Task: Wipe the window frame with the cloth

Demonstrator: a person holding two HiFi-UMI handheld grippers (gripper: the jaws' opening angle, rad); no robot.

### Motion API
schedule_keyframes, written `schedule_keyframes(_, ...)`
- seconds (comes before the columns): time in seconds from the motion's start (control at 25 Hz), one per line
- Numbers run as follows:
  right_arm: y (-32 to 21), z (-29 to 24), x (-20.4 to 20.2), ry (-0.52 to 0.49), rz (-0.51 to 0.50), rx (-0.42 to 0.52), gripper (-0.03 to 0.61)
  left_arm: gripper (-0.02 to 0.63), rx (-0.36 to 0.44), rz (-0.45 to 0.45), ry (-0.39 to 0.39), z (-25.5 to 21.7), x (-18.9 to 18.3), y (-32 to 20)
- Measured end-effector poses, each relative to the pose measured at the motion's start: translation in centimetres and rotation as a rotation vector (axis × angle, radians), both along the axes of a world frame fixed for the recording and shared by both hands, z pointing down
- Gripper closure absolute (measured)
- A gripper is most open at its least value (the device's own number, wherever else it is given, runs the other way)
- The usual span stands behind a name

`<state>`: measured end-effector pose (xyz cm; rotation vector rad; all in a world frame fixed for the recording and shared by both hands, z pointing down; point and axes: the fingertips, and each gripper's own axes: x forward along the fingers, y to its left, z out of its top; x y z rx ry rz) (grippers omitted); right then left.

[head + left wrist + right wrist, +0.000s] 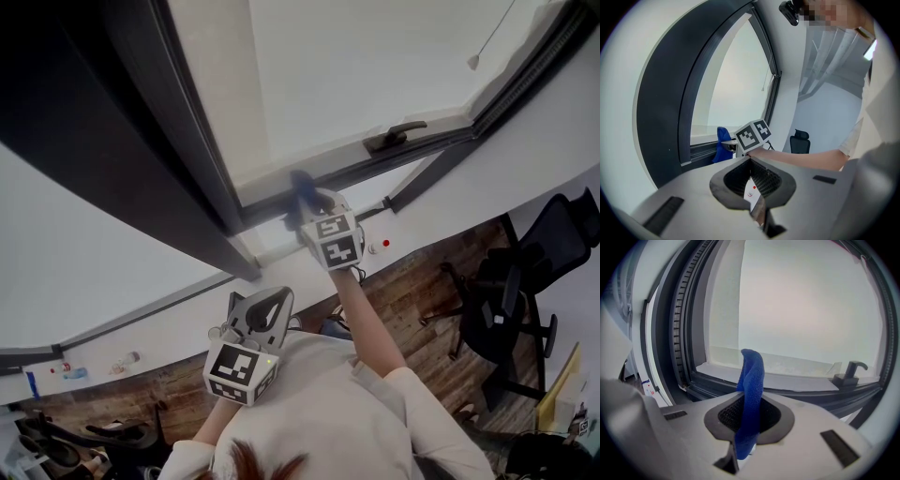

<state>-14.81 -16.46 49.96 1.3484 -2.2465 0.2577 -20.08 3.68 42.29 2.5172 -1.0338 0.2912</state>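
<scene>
Your dark window frame looks like smooth metal with a ribbed seal along its inner edge. Its bottom rail runs lengthwise past the lever-shaped window handle. Your right gripper is the nearer one. It is held up at that rail, some way along from the handle, with its jaws clamped tight on the blue cloth. The cloth is a soft, knitted strip standing up out of the jaws, and its folded tip lies ahead of the fingers, seemingly against the rail. Your stroke should therefore follow the rail's long axis, toward the handle or away from it. Your left gripper hangs farther from the handle, jaws closed to a slit, holding nothing.
</scene>
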Motion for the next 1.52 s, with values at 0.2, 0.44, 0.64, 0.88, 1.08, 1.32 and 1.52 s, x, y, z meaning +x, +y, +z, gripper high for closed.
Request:
schedule_keyframes(0.2,-0.4,-0.1,1.0,0.019,0.014,0.005,0.534,0.605,0.003,0.003,0.005,-0.1,0.4,-0.3)
schedule_keyframes(0.44,-0.8,-0.1,2.0,0.033,0.026,0.006,0.534,0.605,0.006,0.009,0.011,-0.2,1.0,-0.7)
schedule_keyframes(0.64,-1.0,-0.2,2.9,0.043,0.036,0.009,0.534,0.605,0.01,0.006,0.015,-0.3,1.2,-1.0)
schedule_keyframes(0.88,-1.3,-0.1,3.7,0.041,0.04,0.01,0.534,0.604,0.01,0.01,0.015,-0.3,2.0,-1.5)
schedule_keyframes(1.08,-1.7,0.0,4.5,0.038,0.043,0.01,0.534,0.605,0.007,0.014,0.017,-0.2,2.7,-1.8)
schedule_keyframes(1.32,-1.8,-0.1,5.0,0.032,0.046,0.011,0.534,0.604,0.006,0.017,0.016,-0.2,3.4,-1.9)
schedule_keyframes(1.52,-1.9,-0.2,5.2,0.03,0.045,0.013,0.534,0.604,0.001,0.008,0.02,-0.2,3.5,-1.9)
